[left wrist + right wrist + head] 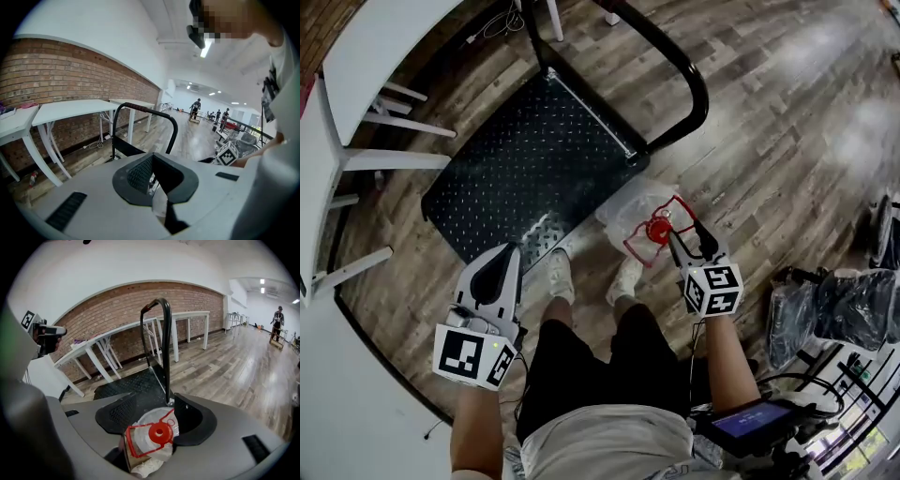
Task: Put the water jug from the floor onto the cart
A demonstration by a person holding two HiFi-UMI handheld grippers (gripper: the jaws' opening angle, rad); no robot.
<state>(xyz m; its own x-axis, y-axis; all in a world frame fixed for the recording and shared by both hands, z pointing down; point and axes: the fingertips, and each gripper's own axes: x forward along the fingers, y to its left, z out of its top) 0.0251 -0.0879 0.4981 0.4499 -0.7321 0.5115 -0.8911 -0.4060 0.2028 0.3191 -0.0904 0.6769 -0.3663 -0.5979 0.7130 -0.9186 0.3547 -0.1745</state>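
Observation:
A clear water jug point(639, 212) with a red cap and red handle stands on the wood floor, by the near right corner of the black cart point(525, 159). My right gripper point(689, 244) hangs just over the jug's top. Its jaws are open, and the cap and handle of the jug point(159, 432) show between the right gripper point(157, 417) jaws with no pad pressing on them. My left gripper point(502, 268) hovers over the cart's near edge, shut and empty. In the left gripper view the left gripper point(152, 176) points toward the cart handle point(150, 112).
The cart's black tubular handle point(684, 75) rises at its far end. White tables point(366, 56) line the brick wall on the left. The person's shoes point(560, 276) stand by the cart's near edge. Black bags and gear point(844, 309) sit to the right. People point(196, 108) stand far down the hall.

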